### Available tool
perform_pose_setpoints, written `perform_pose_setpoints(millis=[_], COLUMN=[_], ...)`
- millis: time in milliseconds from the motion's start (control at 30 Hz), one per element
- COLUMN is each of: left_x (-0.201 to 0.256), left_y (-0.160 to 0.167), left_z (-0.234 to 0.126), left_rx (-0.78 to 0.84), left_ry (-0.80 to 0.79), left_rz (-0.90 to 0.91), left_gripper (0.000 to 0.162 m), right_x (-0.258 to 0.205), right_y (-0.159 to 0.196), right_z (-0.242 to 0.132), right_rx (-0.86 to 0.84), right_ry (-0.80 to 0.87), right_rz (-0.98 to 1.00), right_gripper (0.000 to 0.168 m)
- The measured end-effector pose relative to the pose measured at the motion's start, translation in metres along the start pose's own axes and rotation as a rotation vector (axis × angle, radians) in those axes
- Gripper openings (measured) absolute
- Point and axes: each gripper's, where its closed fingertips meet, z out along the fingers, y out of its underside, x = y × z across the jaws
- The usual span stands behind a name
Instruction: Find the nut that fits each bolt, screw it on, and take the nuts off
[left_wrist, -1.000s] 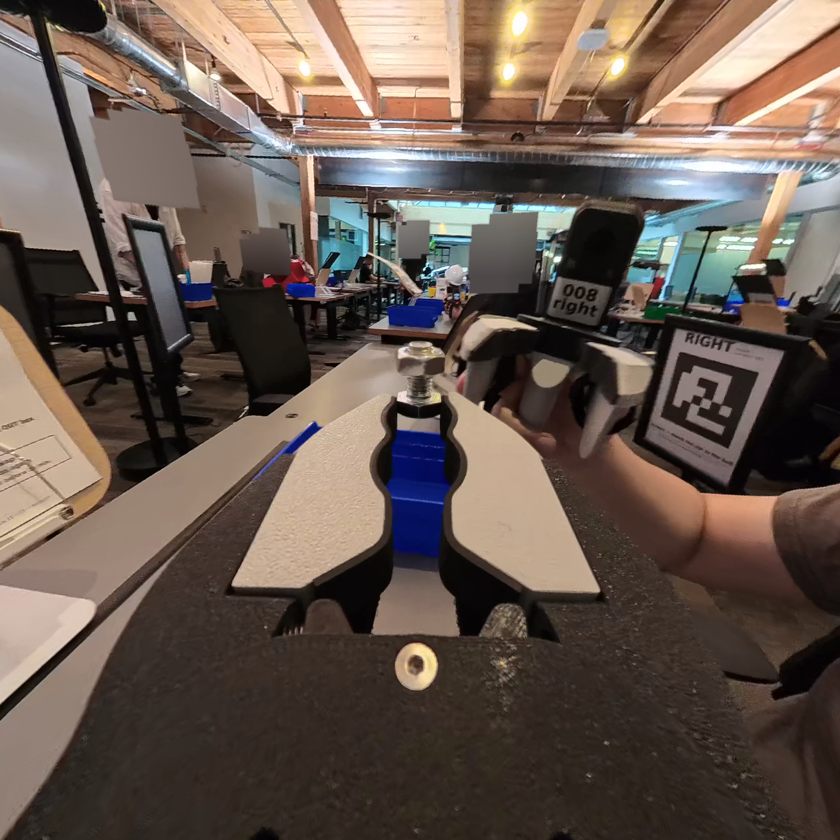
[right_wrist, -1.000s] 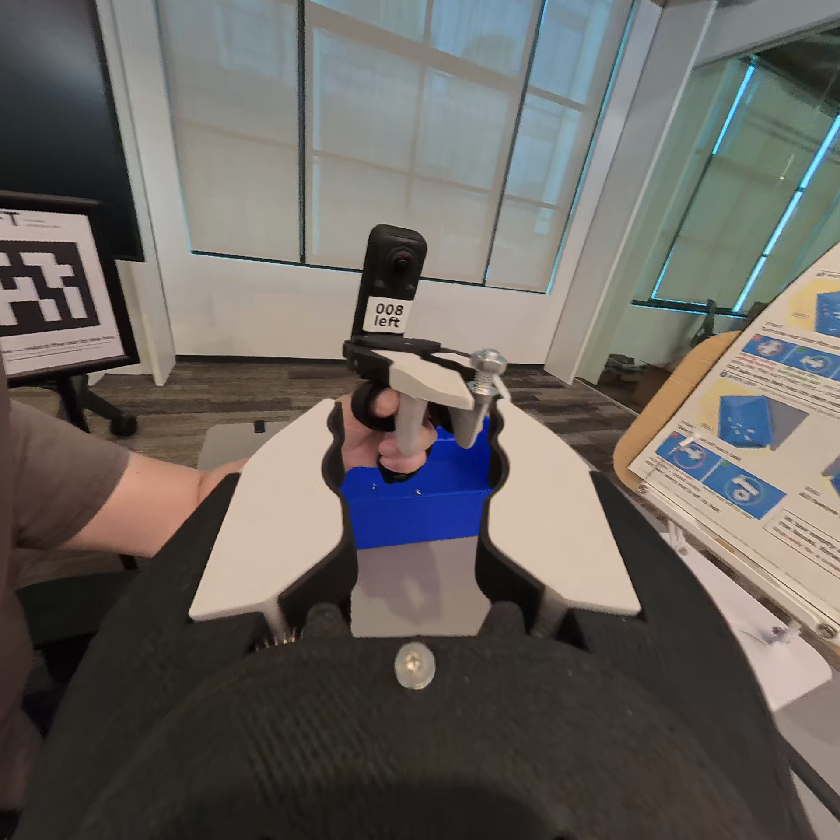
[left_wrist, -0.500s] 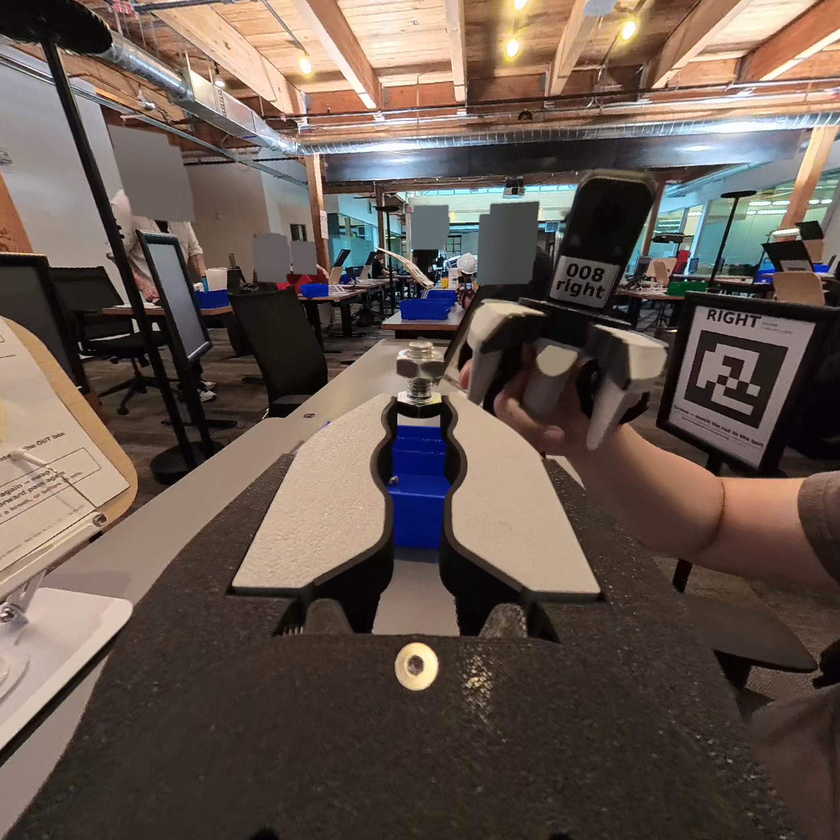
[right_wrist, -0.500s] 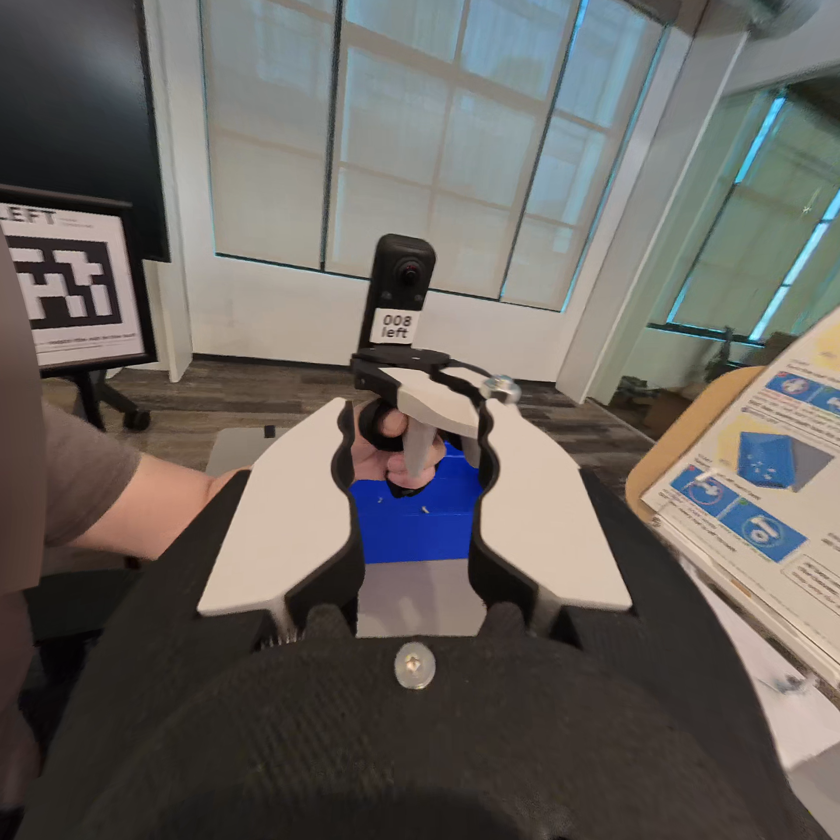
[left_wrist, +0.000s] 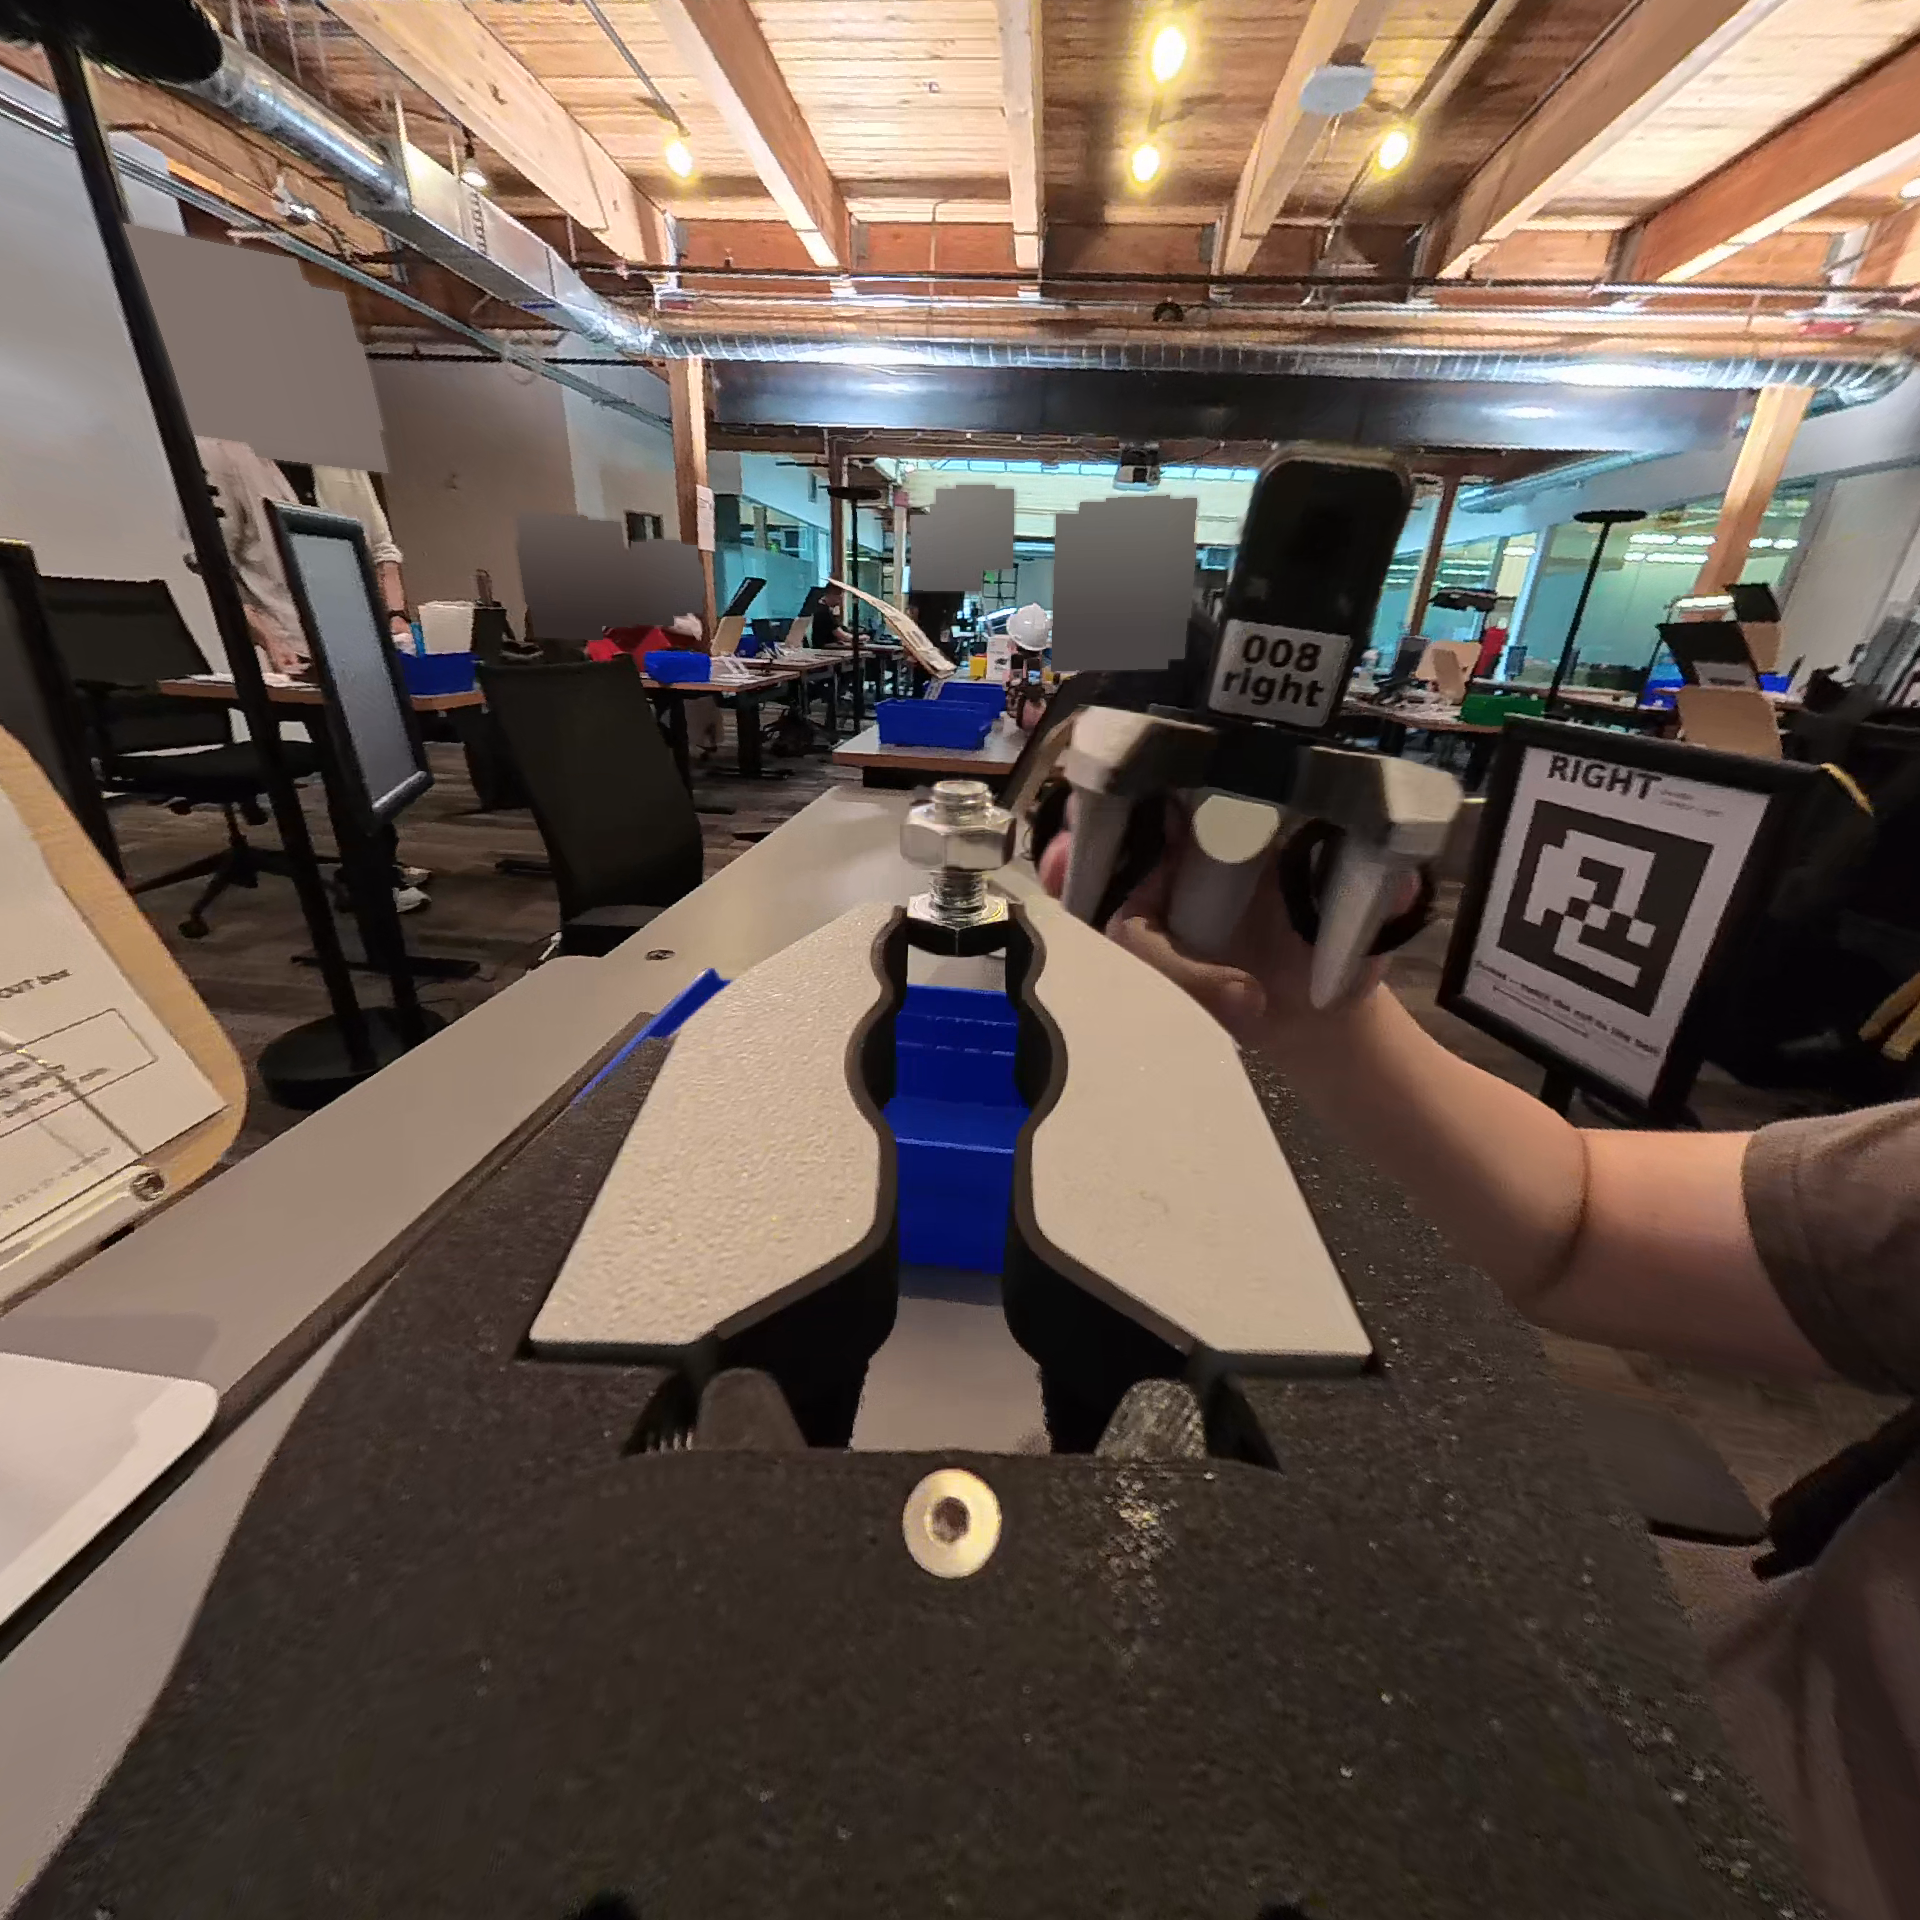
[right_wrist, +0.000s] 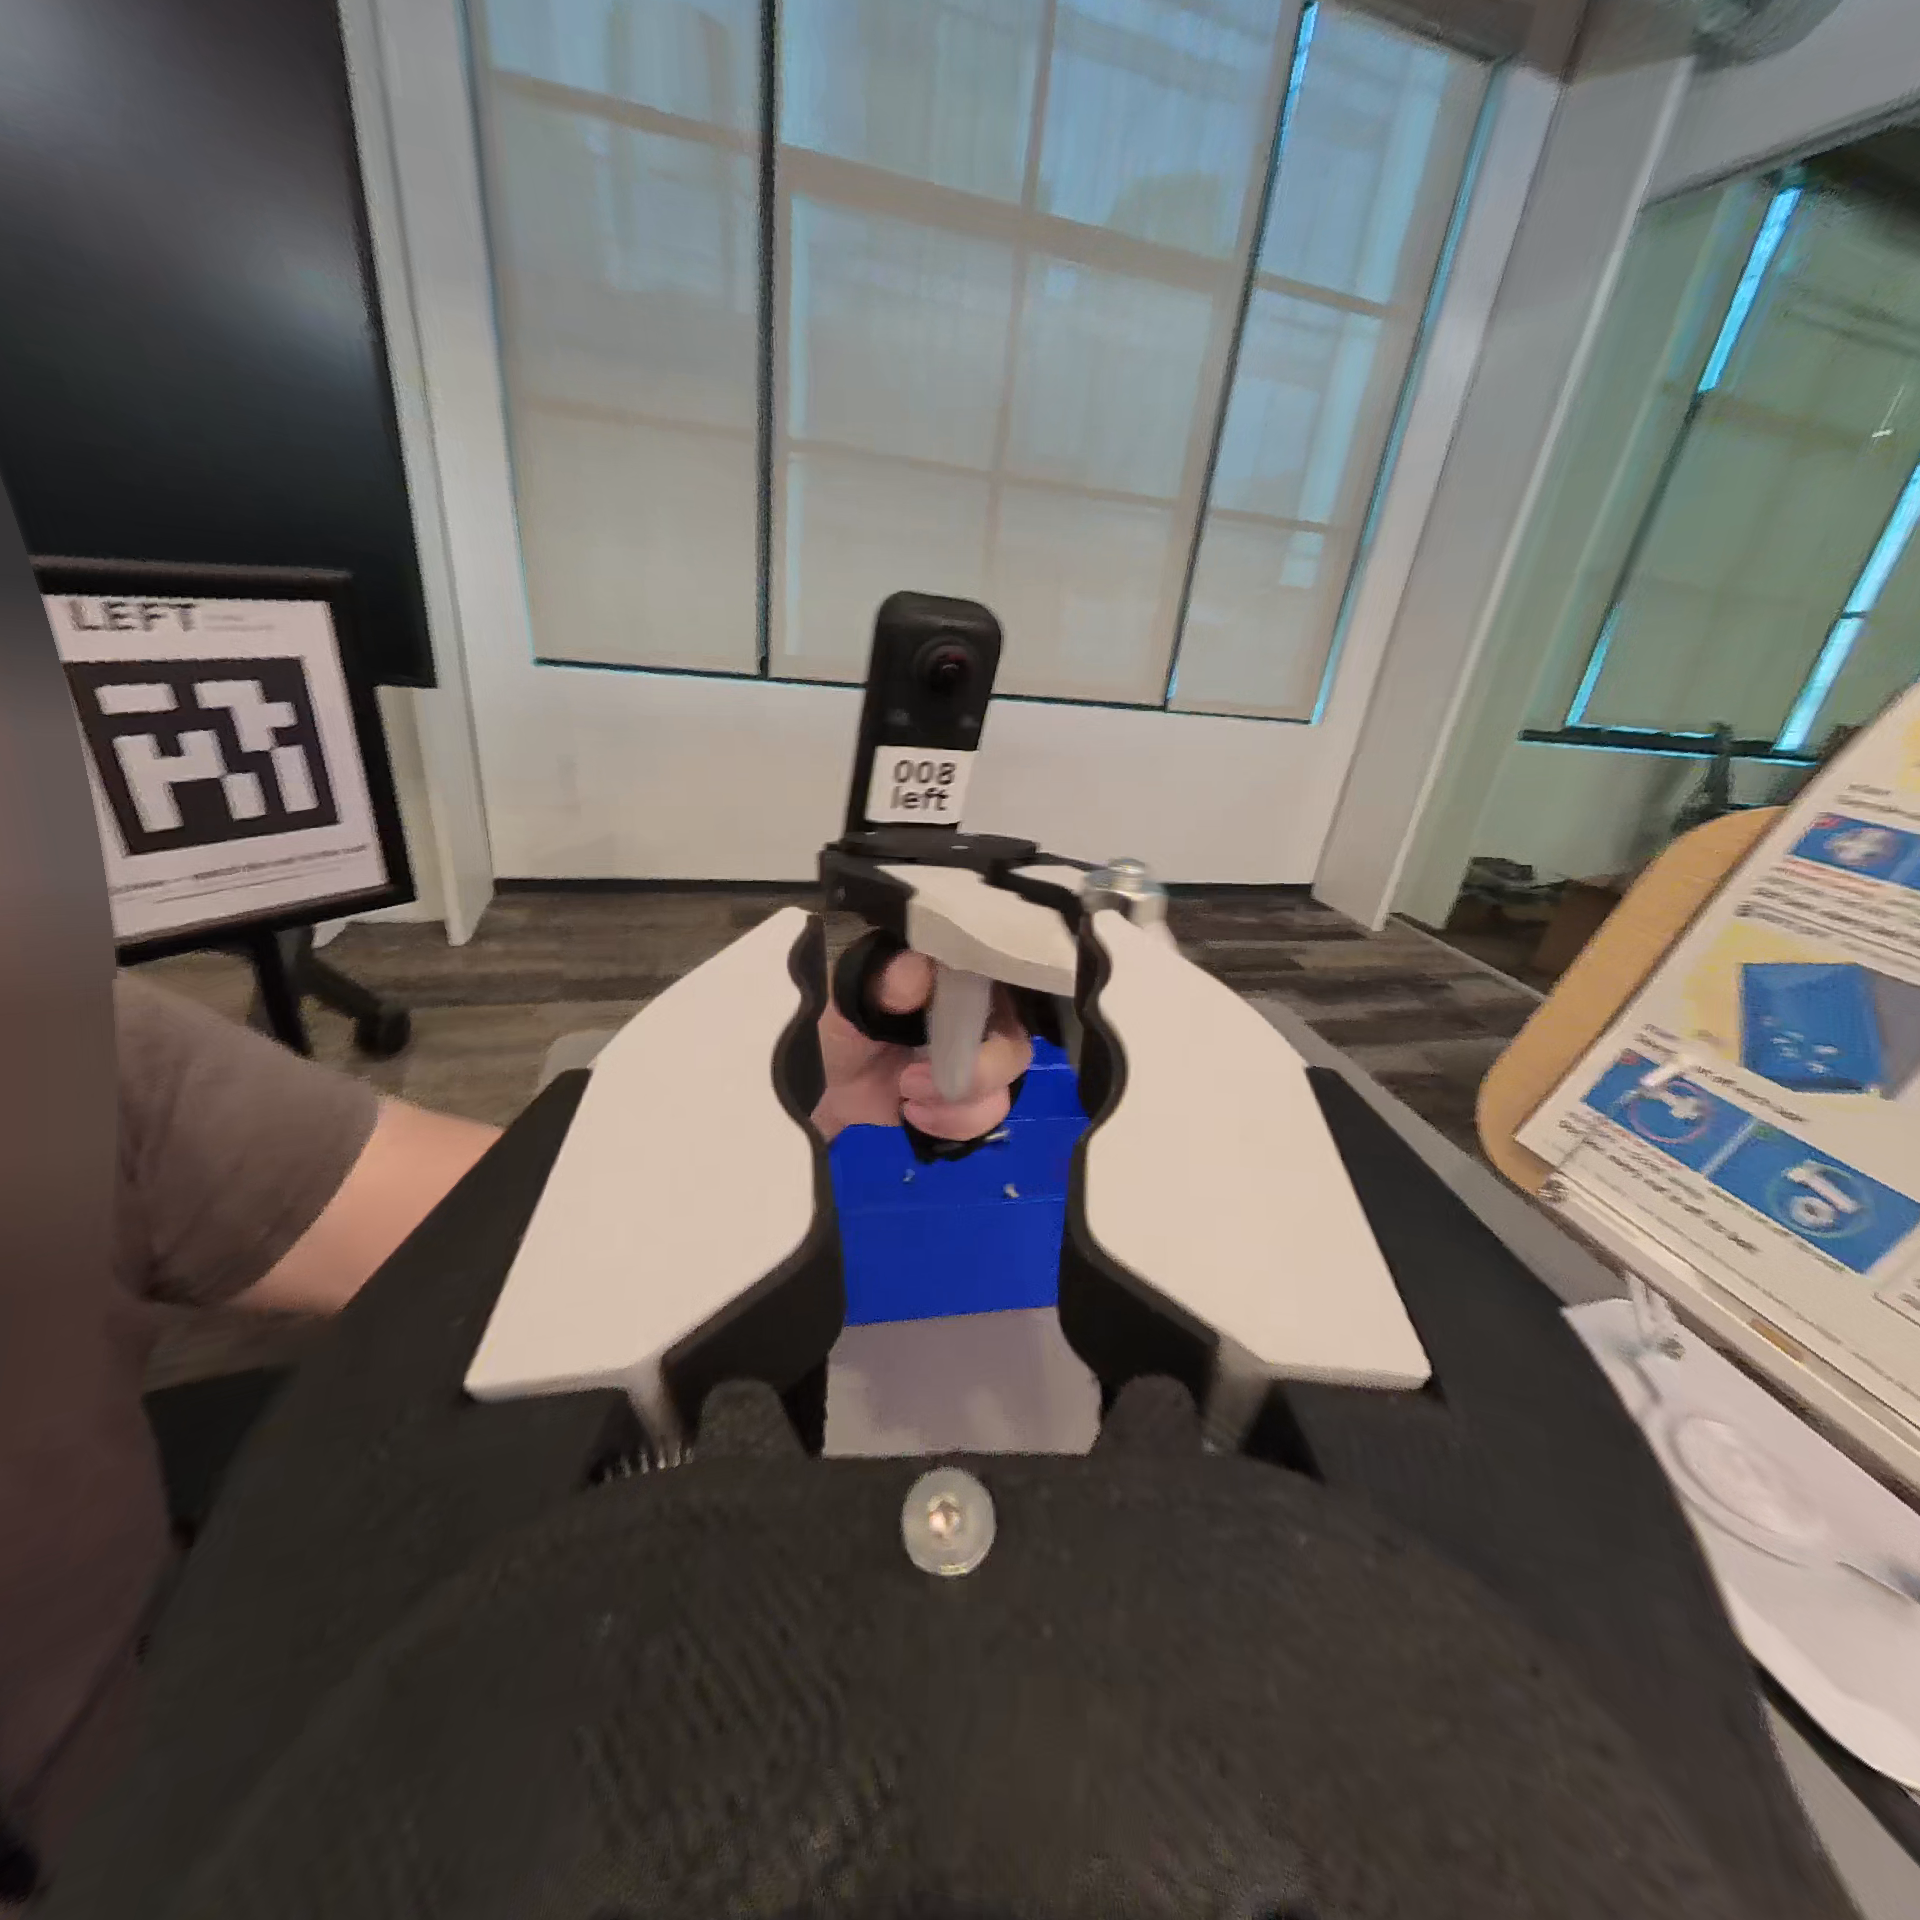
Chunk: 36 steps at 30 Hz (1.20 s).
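My left gripper (left_wrist: 954, 923) is shut on the head of a steel bolt (left_wrist: 954, 894) that stands upright from its tips. A hex nut (left_wrist: 956, 837) sits near the top of the thread. My right gripper (left_wrist: 1236, 826) is held just right of the bolt, open and empty. In the right wrist view my right gripper (right_wrist: 951, 935) is open, and the left gripper (right_wrist: 987, 930) shows beyond its tips, with the bolt (right_wrist: 1127, 891) above the right fingertip. That view is slightly blurred.
A blue bin (left_wrist: 951, 1184) stands on the grey table (left_wrist: 312, 1226) below both grippers; it also shows in the right wrist view (right_wrist: 951, 1226). An instruction board (right_wrist: 1766, 1039) stands beside it. Marker signs on stands (left_wrist: 1610, 904) (right_wrist: 218, 748) flank the table. One gripper's finger ends stand about 5 cm off the other's.
The left gripper keeps its hold on the bolt, and the nut stays near the top. The right gripper has shifted slightly beside the bolt and stays open.
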Motion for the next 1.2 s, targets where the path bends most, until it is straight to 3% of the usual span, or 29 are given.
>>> perform_pose_setpoints(millis=[100,433,767,1067,1200], left_x=[0.009,0.019,0.022,0.021,0.018], left_y=[0.001,0.007,0.008,0.009,0.006], left_z=[0.003,0.010,0.012,0.013,0.013], left_rx=[-0.007,-0.031,-0.041,-0.029,-0.009], left_ry=[0.036,0.061,0.070,0.061,0.028], left_rz=[0.001,0.024,0.031,0.051,0.060], left_gripper=[0.018,0.018,0.018,0.018,0.041], right_x=[0.015,0.023,0.024,0.026,0.028], right_y=[0.000,0.014,0.015,0.015,0.017], right_z=[-0.001,0.015,0.016,0.015,0.014], right_rx=[0.004,-0.038,-0.032,-0.040,-0.044], right_ry=[0.056,0.021,-0.002,0.006,0.012], right_rz=[0.011,0.048,0.078,0.084,0.093], right_gripper=[0.048,0.045,0.018,0.018,0.018])
